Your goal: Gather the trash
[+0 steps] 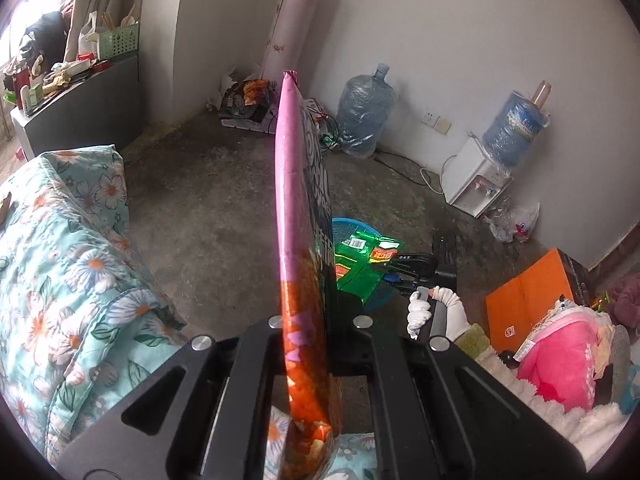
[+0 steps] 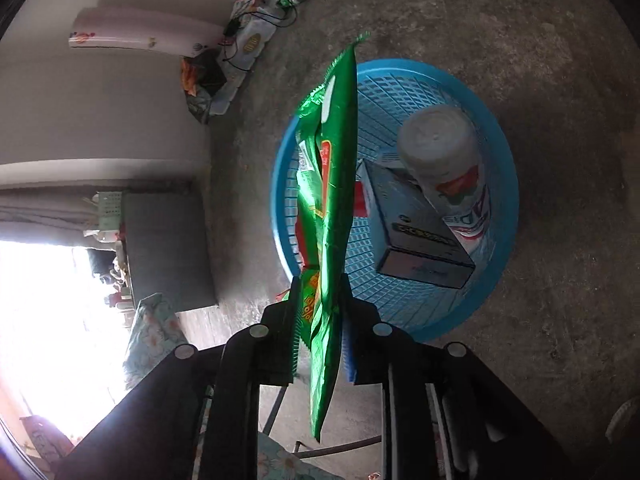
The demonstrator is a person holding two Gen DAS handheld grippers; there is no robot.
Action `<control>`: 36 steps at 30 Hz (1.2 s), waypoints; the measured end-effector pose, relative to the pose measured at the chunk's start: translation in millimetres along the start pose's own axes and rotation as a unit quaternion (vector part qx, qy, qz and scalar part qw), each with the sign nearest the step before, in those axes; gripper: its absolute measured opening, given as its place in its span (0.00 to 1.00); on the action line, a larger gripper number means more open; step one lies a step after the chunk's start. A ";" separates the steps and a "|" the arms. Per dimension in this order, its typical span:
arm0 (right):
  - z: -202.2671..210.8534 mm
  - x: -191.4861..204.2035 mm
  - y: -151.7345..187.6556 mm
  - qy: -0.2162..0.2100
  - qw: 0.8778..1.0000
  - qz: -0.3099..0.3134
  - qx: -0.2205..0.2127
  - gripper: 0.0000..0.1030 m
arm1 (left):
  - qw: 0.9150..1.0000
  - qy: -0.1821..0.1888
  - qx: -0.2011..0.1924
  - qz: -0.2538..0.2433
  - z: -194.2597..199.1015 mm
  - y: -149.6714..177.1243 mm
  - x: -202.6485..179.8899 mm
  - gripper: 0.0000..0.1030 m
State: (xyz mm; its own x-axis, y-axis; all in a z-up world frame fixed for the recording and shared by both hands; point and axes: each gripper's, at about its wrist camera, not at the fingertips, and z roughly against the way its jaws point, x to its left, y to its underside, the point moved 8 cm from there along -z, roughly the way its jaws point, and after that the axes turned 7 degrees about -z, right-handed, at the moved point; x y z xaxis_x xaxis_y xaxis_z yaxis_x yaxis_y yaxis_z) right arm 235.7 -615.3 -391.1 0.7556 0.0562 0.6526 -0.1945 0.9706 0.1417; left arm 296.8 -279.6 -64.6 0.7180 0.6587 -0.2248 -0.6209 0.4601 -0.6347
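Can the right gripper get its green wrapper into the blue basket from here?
Probably yes: the right gripper, shut on the green wrapper, hangs over the blue basket; nothing shows between them.

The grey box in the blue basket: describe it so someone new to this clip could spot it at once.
Start at the round blue basket on the concrete floor, below the green snack wrapper held in the right tool. Inside lie two items touching each other: a white cylindrical container and the grey box. The box is the flat, rectangular, sharp-cornered one with dark print on its side.
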 end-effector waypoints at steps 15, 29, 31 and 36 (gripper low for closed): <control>80.5 -34.4 0.5 -0.069 0.994 -0.017 -0.083 0.42 | 0.973 -0.032 0.115 -0.199 -218.8 -53.6 -96.4 0.02; 82.4 -65.5 57.5 -0.033 0.998 -0.006 -0.052 0.42 | 0.982 0.022 0.125 -0.142 -268.7 -36.7 -133.0 0.62; 85.9 -62.3 63.4 -0.035 0.998 -0.001 -0.053 0.42 | 0.985 0.025 0.108 -0.133 -247.3 -44.3 -128.8 0.62; 109.4 -41.6 84.5 -0.042 0.996 0.036 -0.064 0.42 | 0.989 0.048 0.053 -0.126 -162.7 -52.8 -121.3 0.62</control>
State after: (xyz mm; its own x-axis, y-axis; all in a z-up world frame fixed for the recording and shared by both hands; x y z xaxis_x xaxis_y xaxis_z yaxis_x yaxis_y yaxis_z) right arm 119.4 -561.3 -324.8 0.6866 0.1112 0.7185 -0.1603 0.9871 0.0003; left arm 293.6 -480.7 -124.2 0.8780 0.4575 -0.1409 -0.4432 0.6657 -0.6003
